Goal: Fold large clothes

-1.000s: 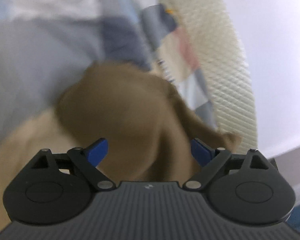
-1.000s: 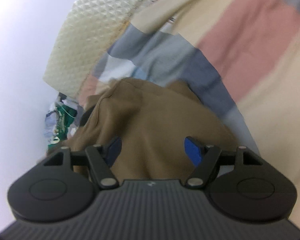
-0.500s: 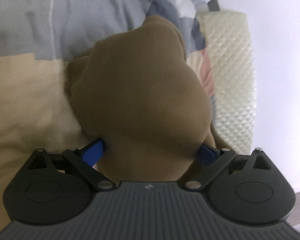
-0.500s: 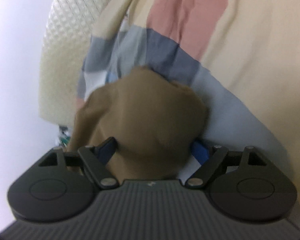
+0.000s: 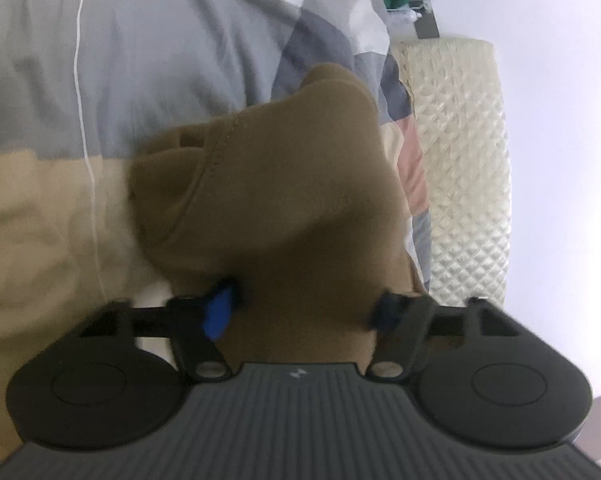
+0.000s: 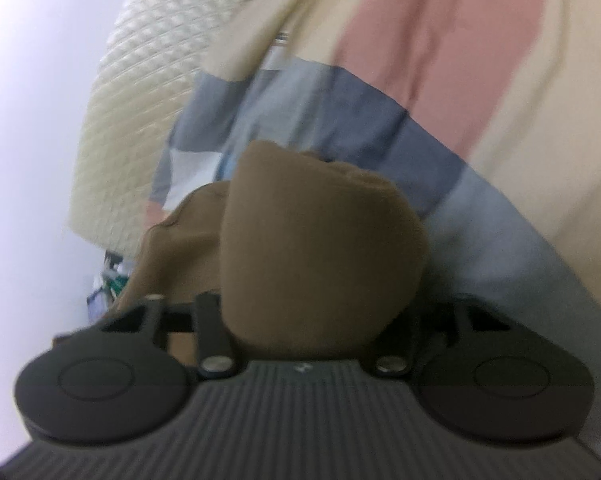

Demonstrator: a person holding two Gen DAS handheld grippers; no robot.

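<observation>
— Where are our claws?
— Left claw point(image 5: 300, 312) and right claw point(image 6: 306, 320) are both closing, bunched soft brown knit garment point(image 5: 284, 184) between the jaws, on the colour-block patchwork bed cover point(image 5: 148, 56).
— It's limp; we'd grip hems, not bulk.

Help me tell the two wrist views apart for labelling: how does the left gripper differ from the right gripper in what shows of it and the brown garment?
The left gripper shows a blue pad; the right gripper has its pads hidden behind cloth. Before the left, the brown garment spreads wide with a stitched seam visible; before the right, it bulges as a smooth rounded bundle. Shared: both sets of jaws are closing with the garment between them, over the patchwork bedding.
</observation>
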